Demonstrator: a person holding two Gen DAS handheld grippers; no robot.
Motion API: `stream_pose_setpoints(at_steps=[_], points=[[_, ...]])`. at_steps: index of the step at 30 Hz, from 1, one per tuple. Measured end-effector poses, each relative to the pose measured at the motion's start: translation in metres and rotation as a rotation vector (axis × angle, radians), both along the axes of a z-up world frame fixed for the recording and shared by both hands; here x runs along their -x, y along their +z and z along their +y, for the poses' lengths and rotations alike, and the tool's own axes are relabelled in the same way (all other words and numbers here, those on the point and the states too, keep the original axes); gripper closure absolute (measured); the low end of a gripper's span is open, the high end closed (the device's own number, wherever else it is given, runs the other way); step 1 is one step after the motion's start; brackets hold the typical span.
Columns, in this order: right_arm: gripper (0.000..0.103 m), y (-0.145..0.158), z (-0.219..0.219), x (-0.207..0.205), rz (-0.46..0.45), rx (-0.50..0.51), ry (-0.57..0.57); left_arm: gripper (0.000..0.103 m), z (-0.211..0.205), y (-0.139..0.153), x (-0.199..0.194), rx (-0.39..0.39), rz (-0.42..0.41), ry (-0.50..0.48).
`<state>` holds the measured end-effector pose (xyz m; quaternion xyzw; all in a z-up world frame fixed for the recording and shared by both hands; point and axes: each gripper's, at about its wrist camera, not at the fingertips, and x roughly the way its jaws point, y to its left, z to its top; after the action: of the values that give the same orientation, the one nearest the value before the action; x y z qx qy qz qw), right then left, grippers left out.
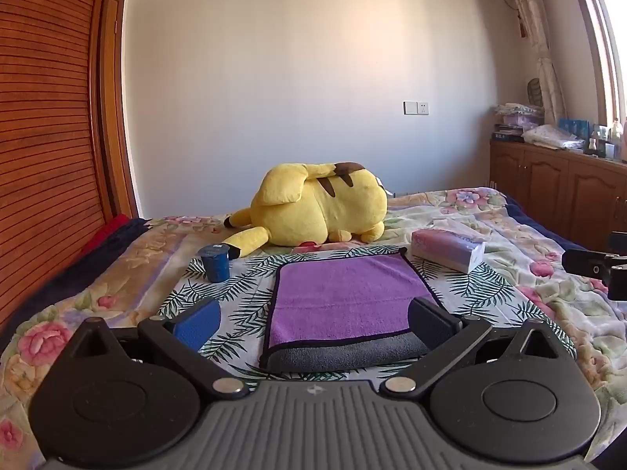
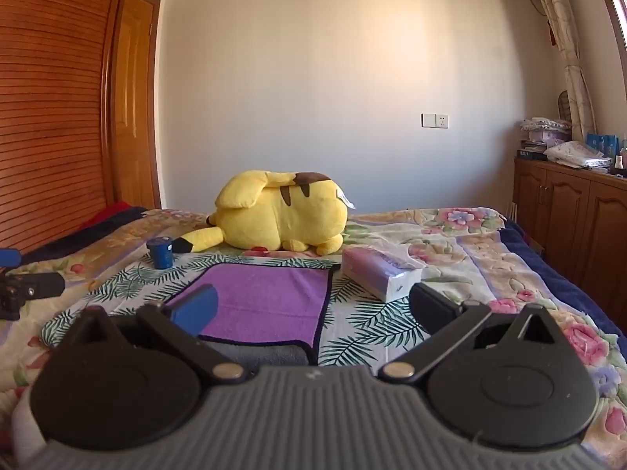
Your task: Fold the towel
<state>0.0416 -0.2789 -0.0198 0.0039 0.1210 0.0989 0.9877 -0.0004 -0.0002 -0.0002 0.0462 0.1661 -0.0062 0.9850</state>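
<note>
A purple towel (image 1: 348,297) with a dark border lies flat on the leaf-print cloth on the bed, its near edge turned up to show the grey underside (image 1: 345,354). My left gripper (image 1: 313,323) is open and empty, just in front of the towel's near edge. In the right wrist view the towel (image 2: 266,301) lies ahead and to the left. My right gripper (image 2: 313,309) is open and empty, over the towel's near right corner. Part of the right gripper (image 1: 599,266) shows at the right edge of the left wrist view.
A yellow plush toy (image 1: 317,207) lies behind the towel. A blue cup (image 1: 214,261) stands to the towel's left. A tissue pack (image 1: 446,248) lies at its right. A wooden wardrobe (image 1: 47,137) is on the left, low cabinets (image 1: 556,192) on the right.
</note>
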Motion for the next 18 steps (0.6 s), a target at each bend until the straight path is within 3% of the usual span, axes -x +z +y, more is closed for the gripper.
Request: stream_pose_setpoints(at_steps=[18], points=[[0.000,-0.0002,-0.0016,0.0001,0.001,-0.005,-0.005,0.016,0.0004,0.0013,0.0016,0.008,-0.005,-0.003]])
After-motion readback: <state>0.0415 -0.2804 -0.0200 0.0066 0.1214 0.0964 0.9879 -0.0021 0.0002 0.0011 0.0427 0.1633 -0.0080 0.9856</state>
